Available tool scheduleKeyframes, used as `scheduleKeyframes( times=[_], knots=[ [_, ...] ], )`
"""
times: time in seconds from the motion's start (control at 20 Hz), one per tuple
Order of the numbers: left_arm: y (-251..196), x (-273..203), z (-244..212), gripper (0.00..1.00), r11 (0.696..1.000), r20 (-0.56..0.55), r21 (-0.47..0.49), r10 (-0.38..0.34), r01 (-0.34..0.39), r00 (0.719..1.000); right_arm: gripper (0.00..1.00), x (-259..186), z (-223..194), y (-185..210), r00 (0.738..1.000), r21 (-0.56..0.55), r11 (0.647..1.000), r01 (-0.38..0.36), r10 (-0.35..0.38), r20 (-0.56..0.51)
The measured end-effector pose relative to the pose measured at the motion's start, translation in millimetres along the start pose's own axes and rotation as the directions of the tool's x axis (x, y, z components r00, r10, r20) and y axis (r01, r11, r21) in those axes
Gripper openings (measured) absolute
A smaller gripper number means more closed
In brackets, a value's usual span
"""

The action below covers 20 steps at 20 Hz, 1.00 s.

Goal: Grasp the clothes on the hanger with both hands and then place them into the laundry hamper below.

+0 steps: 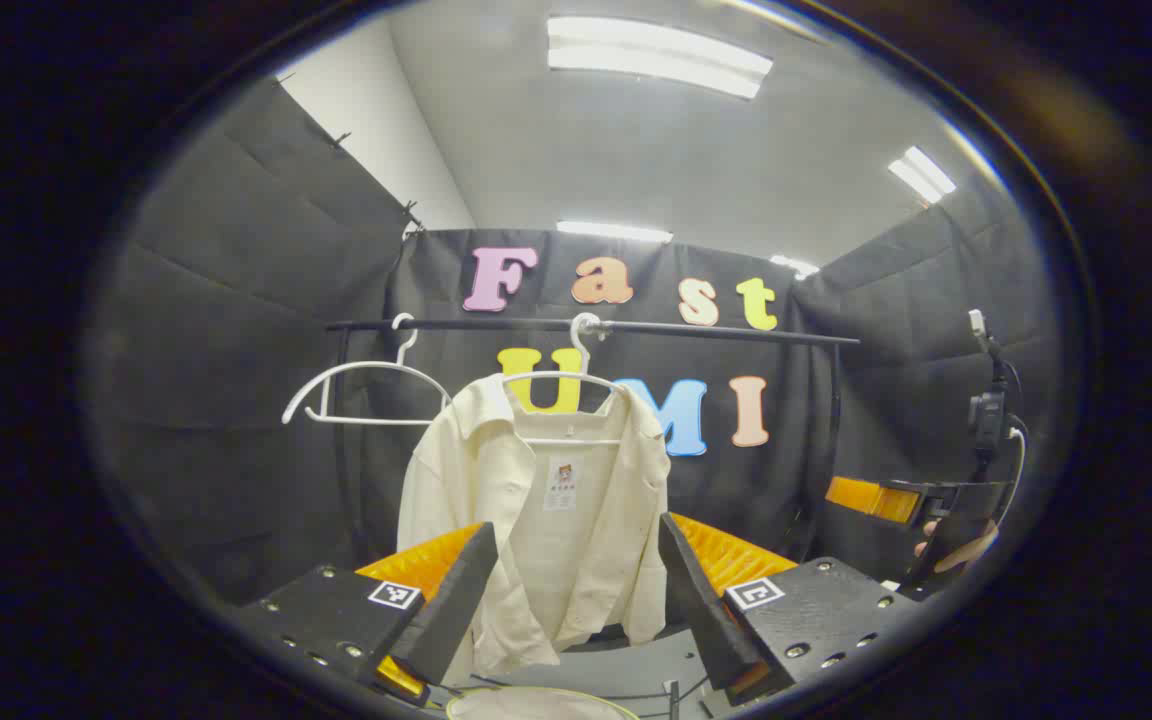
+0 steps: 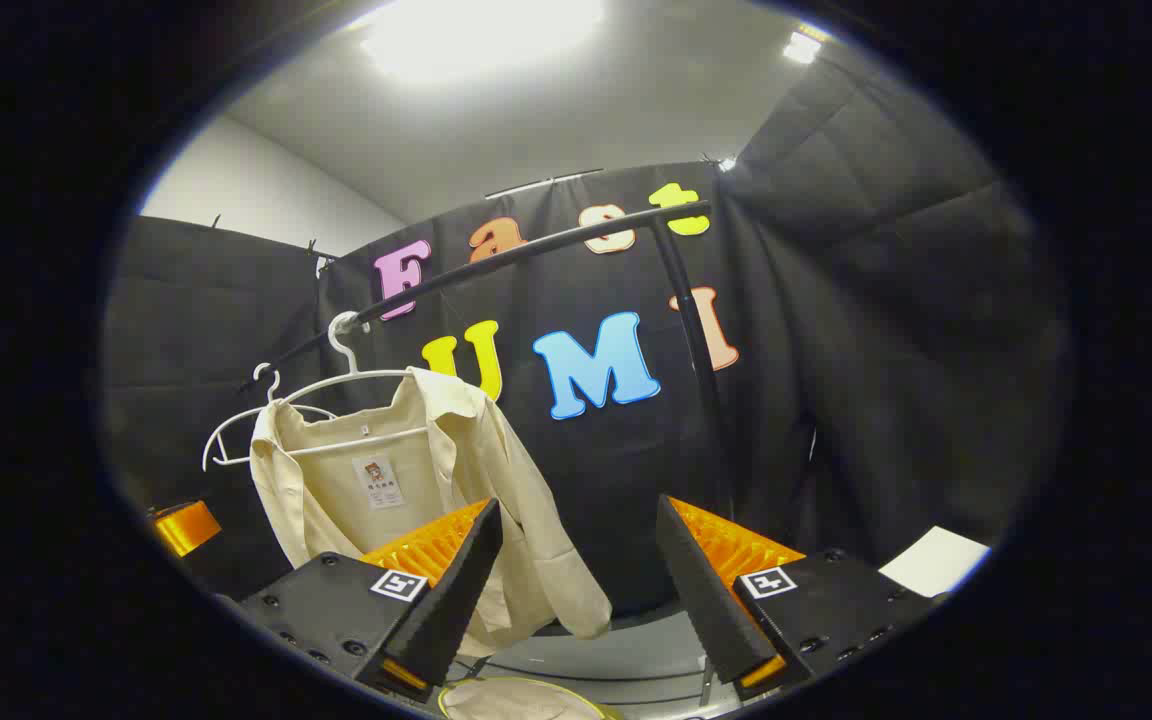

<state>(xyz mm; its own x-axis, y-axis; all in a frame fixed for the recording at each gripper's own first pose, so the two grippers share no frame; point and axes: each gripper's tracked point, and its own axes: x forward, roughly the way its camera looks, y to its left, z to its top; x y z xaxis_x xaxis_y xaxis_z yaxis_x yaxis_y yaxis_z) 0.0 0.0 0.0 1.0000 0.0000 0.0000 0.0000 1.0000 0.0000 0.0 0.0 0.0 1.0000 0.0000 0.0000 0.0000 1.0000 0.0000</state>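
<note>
- Up on the thin black metal clothes rail (image 1: 716, 331), a cream-coloured collared cotton shirt (image 1: 546, 520) hangs open-fronted on a white plastic hanger (image 1: 576, 385), with a small tag visible inside the back of the neck.
- Right beside it on the same rail, toward the shirt's left in the left gripper view, there's a second white plastic hanger, bare (image 1: 361, 385).
- Down below the shirt, the pale round rim of the laundry hamper (image 1: 536, 700) peeks in at the bottom edge of the left gripper view; the shirt's hem dangles just above it.
- Left gripper (image 1: 576, 600) has its fingers spread wide, nothing gripped; the shirt shows between them but farther back, not touched.
- Right gripper (image 2: 576, 590) is spread wide too and holding nothing, with the shirt off to its left, sleeve drooping behind the left finger.
- Over at the far right of the left gripper view, a person's hand (image 1: 956, 545) holds the other gripper.
</note>
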Motion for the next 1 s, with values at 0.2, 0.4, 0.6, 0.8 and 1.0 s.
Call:
scheduleKeyframes(
  times=[0.2, 0.4, 0.6, 0.8, 1.0],
  knots=[
    [-10.4, 3.0, -11.0, 0.94, 1.000, -0.027, 0.023, -0.018, 0.018, 0.999, 0.90, 10.6, -24.8, 5.3, 0.998, -0.012, 1.000, -0.028, 0.027, -0.060],
    [-9.2, -0.8, -19.2, 0.93, 1.000, -0.049, 0.021, -0.007, 0.008, 0.999, 0.92, 2.0, -7.8, 6.4, 0.999, -0.156, 0.987, -0.048, 0.050, 0.005],
    [5.8, -3.0, -26.9, 0.94, 0.999, -0.068, 0.004, 0.034, -0.034, 0.997, 0.98, -5.2, -25.8, 6.3, 0.997, -0.158, 0.986, -0.060, 0.050, -0.067],
    [21.1, -9.8, -33.0, 0.93, 0.997, -0.090, 0.001, 0.081, -0.081, 0.993, 0.98, -11.0, -35.9, -0.2, 0.995, -0.147, 0.988, -0.044, 0.030, -0.099],
    [29.1, -11.9, -34.8, 0.95, 0.994, -0.097, 0.012, 0.109, -0.108, 0.989, 0.98, -14.5, -34.2, -0.2, 0.994, -0.144, 0.989, -0.044, 0.029, -0.103]
  ],
)
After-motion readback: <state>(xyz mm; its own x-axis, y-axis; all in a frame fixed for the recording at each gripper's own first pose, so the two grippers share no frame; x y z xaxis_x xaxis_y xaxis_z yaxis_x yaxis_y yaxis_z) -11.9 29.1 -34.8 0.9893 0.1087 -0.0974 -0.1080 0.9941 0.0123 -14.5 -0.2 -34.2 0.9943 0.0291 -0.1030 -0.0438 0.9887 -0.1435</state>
